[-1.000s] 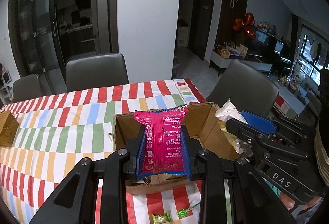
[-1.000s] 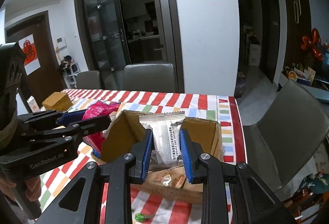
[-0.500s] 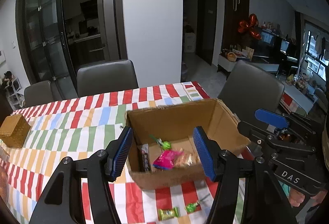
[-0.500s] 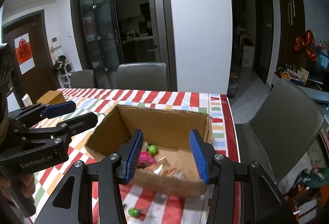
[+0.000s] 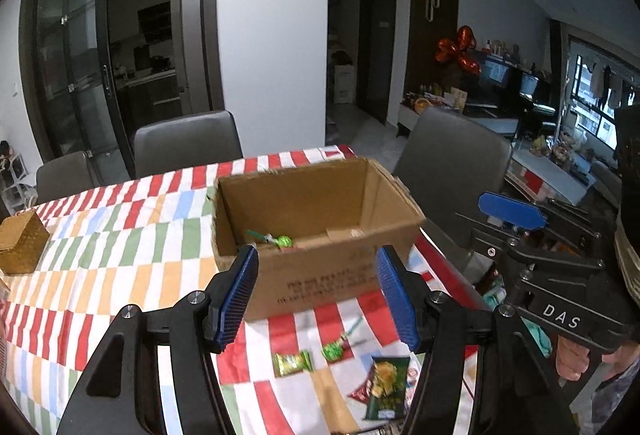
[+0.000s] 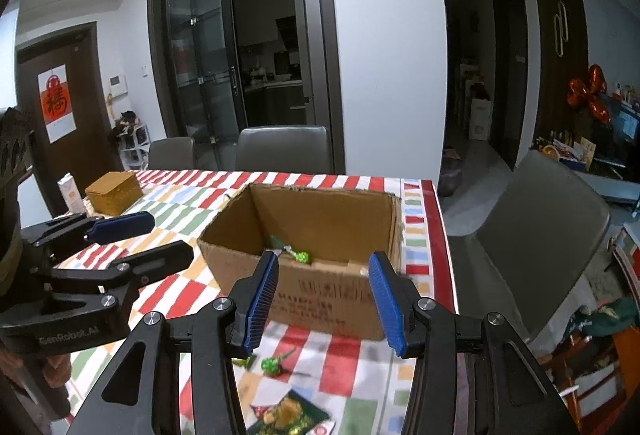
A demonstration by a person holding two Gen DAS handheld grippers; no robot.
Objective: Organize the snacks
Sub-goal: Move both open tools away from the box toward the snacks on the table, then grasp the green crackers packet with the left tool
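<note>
An open cardboard box (image 5: 320, 275) (image 6: 332, 295) stands on the striped tablecloth; a green lollipop (image 5: 280, 241) (image 6: 300, 256) lies inside it. My left gripper (image 5: 318, 295) is open and empty, held back from the box's near wall. My right gripper (image 6: 324, 299) is open and empty, also short of the box. On the cloth in front of the box lie a green wrapped candy (image 5: 292, 363), a green lollipop (image 5: 334, 349) (image 6: 274, 363) and a green and red snack packet (image 5: 384, 387) (image 6: 288, 415).
A golden woven box (image 5: 22, 241) (image 6: 114, 191) sits far left on the table, with a small carton (image 6: 70, 189) beside it. Grey chairs (image 5: 188, 141) (image 6: 540, 243) stand at the far side and right end. The table's right edge (image 6: 444, 235) is close to the box.
Both grippers let go of their packets, pink on the left and silver on the right, into the box, opened, and drew back toward me. The loose snacks in front of the box came into view.
</note>
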